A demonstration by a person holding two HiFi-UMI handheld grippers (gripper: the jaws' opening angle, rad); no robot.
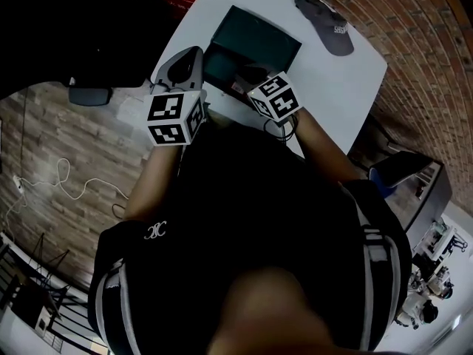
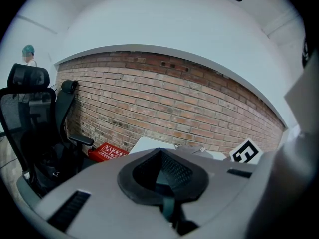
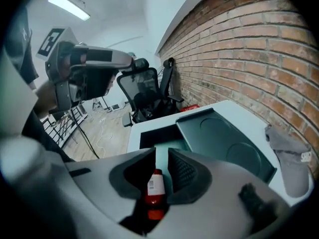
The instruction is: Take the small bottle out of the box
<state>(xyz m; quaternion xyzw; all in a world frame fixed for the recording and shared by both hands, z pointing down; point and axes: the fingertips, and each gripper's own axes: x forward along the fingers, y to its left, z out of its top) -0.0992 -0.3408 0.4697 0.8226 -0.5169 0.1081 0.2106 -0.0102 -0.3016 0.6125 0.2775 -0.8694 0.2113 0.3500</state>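
A dark teal box (image 1: 222,58) stands open on the white table (image 1: 332,80), its lid (image 3: 224,138) folded back behind it. In the right gripper view a small red bottle (image 3: 156,185) with a white label lies between and just below the two pads. My right gripper (image 3: 162,153) points steeply down into the box, jaws a little apart, and the pads do not press on the bottle. In the head view it (image 1: 255,76) is over the box's near side. My left gripper (image 1: 188,61) hovers at the box's left edge; its jaws (image 2: 160,153) meet at the tips.
A grey cap (image 1: 332,24) lies on the table's far right, by the brick wall (image 3: 259,54). A red package (image 2: 107,152) sits beyond the table's far end. Black office chairs (image 3: 144,93) stand on the wooden floor to the left, where a white cable (image 1: 66,187) trails.
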